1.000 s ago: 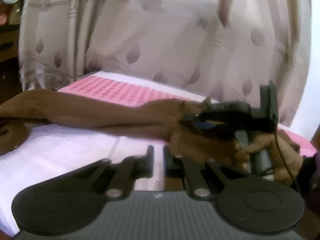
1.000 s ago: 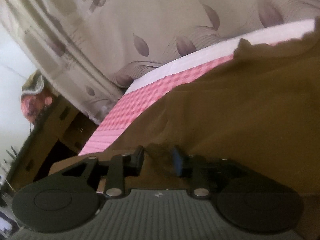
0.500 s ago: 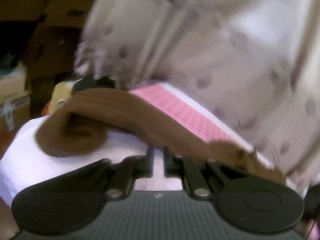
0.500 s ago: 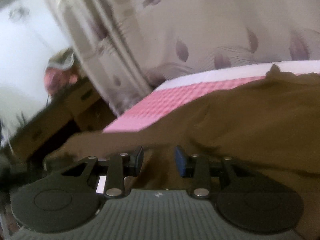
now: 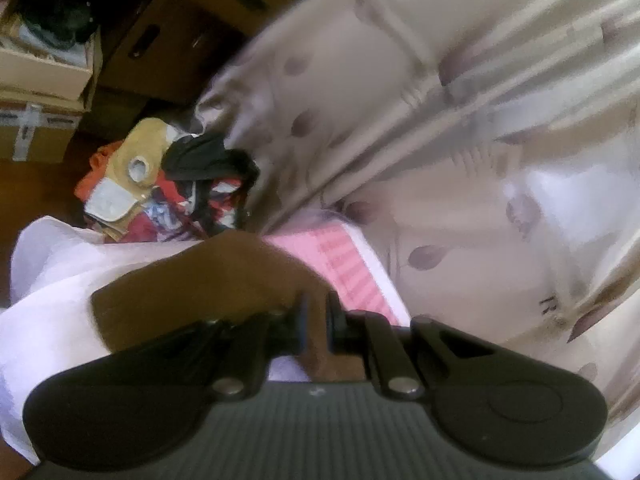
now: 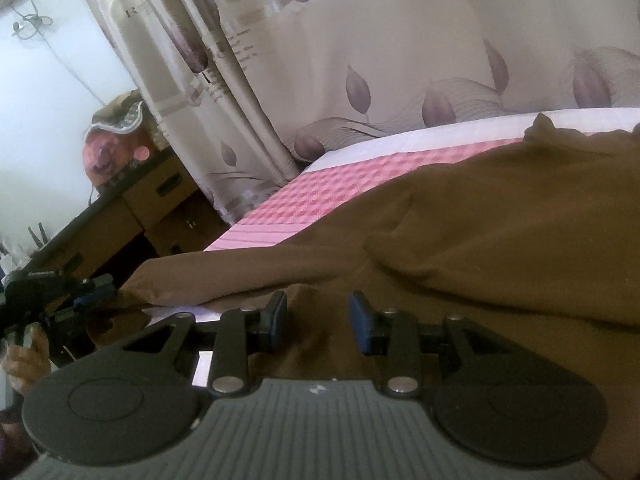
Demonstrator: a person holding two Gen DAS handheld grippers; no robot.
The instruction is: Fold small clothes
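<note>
A brown garment [image 6: 480, 232] lies spread on a bed with a white and pink checked cover [image 6: 320, 192]. My right gripper [image 6: 318, 320] is open, its fingers low over the garment's near part. My left gripper [image 5: 314, 326] is shut on a fold of the brown garment [image 5: 208, 280] at the bed's corner. The left gripper also shows at the far left of the right wrist view [image 6: 86, 294], held by a hand at the garment's sleeve end.
A leaf-patterned curtain [image 6: 360, 60] hangs behind the bed. A heap of mixed clothes [image 5: 168, 192] lies on the floor past the bed corner. Cardboard boxes [image 5: 44, 80] and brown cabinets [image 6: 160, 200] stand to the left.
My left gripper has swung left to the bed's corner and closed on the brown cloth. My right gripper has levelled out and stayed open over the garment.
</note>
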